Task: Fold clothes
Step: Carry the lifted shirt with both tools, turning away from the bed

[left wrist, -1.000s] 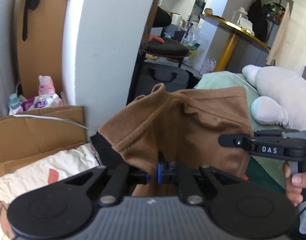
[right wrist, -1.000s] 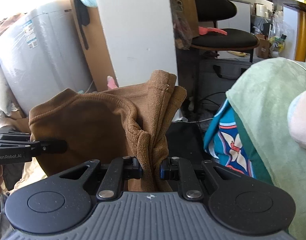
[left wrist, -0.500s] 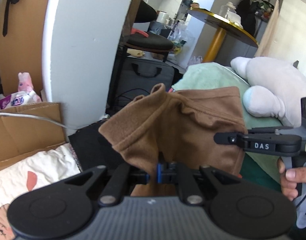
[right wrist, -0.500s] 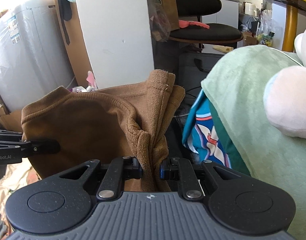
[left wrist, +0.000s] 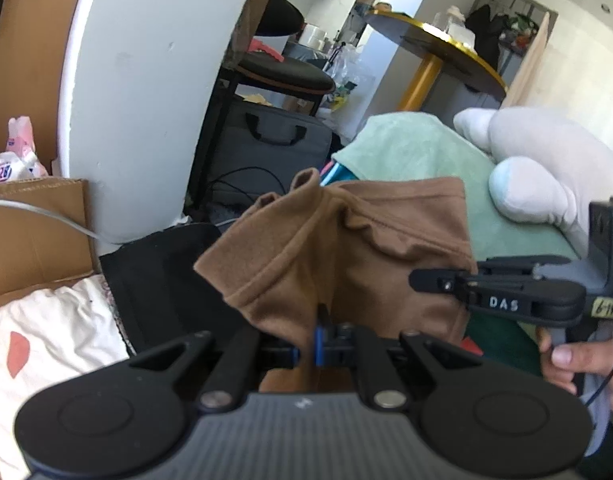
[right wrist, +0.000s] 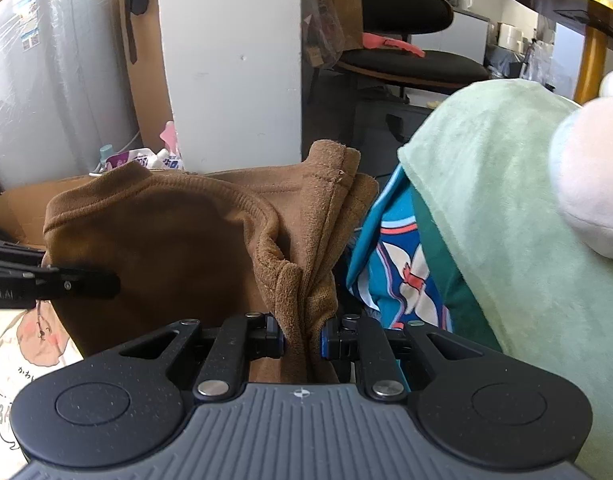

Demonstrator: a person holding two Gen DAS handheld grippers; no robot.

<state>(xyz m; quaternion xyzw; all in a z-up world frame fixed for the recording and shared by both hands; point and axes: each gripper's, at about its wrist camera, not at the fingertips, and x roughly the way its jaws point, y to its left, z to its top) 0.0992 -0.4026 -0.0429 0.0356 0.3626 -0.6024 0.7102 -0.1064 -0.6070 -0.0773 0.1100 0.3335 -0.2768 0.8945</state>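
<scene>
- Since a second ago both grippers have sunk with the cloth; pillar and chair sit higher in both views, more floor shows.
- Left gripper [left wrist: 306, 346]: jaws nearly closed, pinching a fold of the brown garment [left wrist: 346, 248].
- Right gripper [right wrist: 302, 338]: jaws narrow, clamped on a bunched edge of the same garment [right wrist: 178, 248].
- One garment, held up between two grippers.
- Hand [left wrist: 578, 364] at 4 o'clock grips the right tool's handle.
- At 2 o'clock: green blanket [left wrist: 418, 152], white plush [left wrist: 546, 168], apparently on a bed.
- At 12 o'clock: white pillar [right wrist: 230, 64]; black chair [right wrist: 410, 60] beyond; cardboard [left wrist: 30, 240] at 9 o'clock.
</scene>
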